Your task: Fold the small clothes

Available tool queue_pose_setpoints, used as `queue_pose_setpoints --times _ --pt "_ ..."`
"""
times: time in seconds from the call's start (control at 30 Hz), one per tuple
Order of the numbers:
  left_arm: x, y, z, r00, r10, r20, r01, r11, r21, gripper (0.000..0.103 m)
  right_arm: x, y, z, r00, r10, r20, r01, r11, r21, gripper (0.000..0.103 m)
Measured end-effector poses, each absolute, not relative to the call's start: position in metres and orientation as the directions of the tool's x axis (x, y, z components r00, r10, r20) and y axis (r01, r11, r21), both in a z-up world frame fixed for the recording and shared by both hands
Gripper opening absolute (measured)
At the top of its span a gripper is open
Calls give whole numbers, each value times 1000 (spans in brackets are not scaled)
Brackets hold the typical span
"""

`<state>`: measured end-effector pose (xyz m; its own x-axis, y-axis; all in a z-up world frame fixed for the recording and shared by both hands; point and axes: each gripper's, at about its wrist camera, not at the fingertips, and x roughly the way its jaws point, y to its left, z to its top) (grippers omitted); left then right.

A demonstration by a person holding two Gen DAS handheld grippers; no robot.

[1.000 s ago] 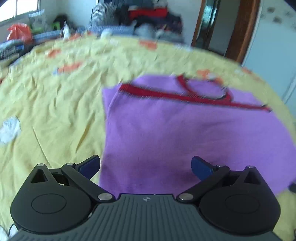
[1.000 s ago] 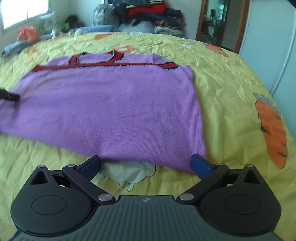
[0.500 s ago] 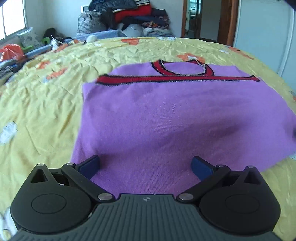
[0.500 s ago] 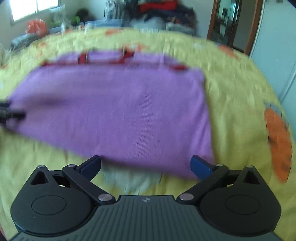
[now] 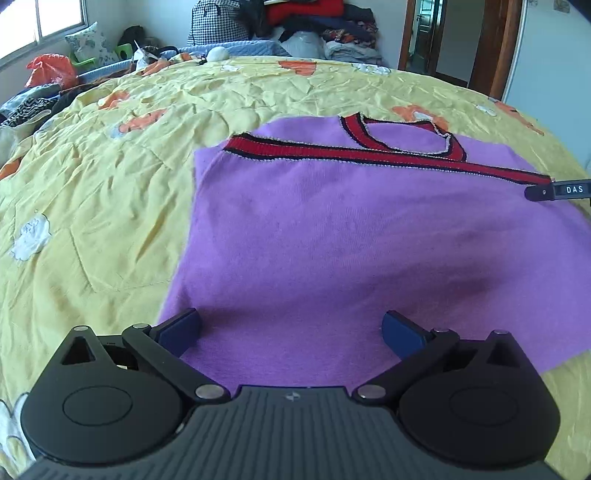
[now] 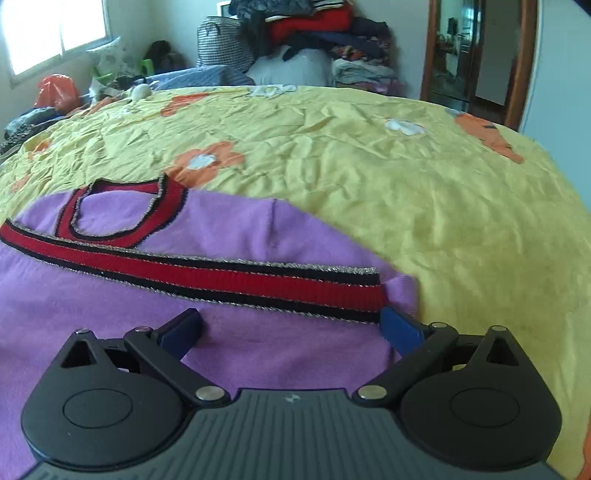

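A purple knit garment (image 5: 351, 236) with a red, black-edged band (image 5: 351, 151) and a V neckline lies flat on the yellow bedsheet (image 5: 103, 192). My left gripper (image 5: 291, 328) hovers open over the garment's near left part, its blue fingers (image 5: 181, 326) wide apart with only cloth beneath. My right gripper (image 6: 291, 326) is open over the garment (image 6: 110, 314) near its far right corner, with the red band (image 6: 221, 273) just ahead of the fingertips. A black finger of the right gripper (image 5: 557, 191) shows at the right edge of the left wrist view.
The sheet (image 6: 406, 184) carries orange flower and carrot prints. Piled clothes (image 5: 314, 22) and a checked bag (image 5: 218, 22) sit beyond the bed's far edge. A window (image 6: 48, 33) is at the left, a wooden door frame (image 6: 480, 55) at the right.
My right gripper has moved forward from the garment's near hem to its far right corner by the red band. My left gripper has shifted a little and steadied over the near left part.
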<state>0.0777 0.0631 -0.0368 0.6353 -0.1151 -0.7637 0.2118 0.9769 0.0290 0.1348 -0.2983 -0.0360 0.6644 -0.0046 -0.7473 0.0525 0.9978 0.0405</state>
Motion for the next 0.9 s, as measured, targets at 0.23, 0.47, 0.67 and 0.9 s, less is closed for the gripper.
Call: queue_pose_setpoints --times 0.23,0.47,0.67,0.9 --pt "99 75 -5 671 -182 -719 239 971 -22 103 83 -261 -4 682 24 -731 104 986 129 103" --pt "178 46 -5 668 -288 -686 343 937 -60 103 47 -172 -24 675 -144 -723 153 987 -54 103" --pt "226 30 -43 600 -204 -774 276 960 -39 103 25 -188 -36 758 -106 -644 235 965 117 103" --pt "222 27 -44 631 -147 -762 220 975 -7 103 19 -180 -37 740 -129 -660 234 970 73 103"
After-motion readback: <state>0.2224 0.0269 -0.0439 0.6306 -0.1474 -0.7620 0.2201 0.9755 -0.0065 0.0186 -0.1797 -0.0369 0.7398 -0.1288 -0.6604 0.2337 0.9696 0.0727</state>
